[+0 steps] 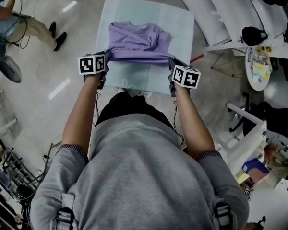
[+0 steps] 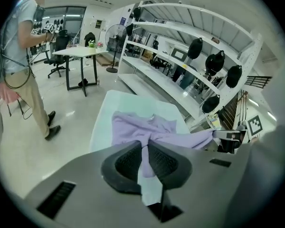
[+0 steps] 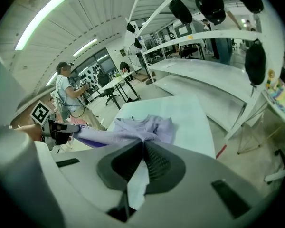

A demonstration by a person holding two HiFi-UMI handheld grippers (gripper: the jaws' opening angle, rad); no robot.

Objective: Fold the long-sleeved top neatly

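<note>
Head view gives the layout: the purple long-sleeved top (image 1: 134, 40) lies bunched on the pale bench (image 1: 180, 25). Its near edge is pulled into a taut line running side to side between the left gripper (image 1: 104, 59) and the right gripper (image 1: 173, 65). Each gripper pinches one end of that edge, so the rest of the garment lies straight ahead of both, with neither hand nearer. Marker cubes hide the pinch there. The left gripper view and right gripper view show lilac cloth clamped between nearly closed pads. The next move, I judge, depends on keeping both ends level.
</note>
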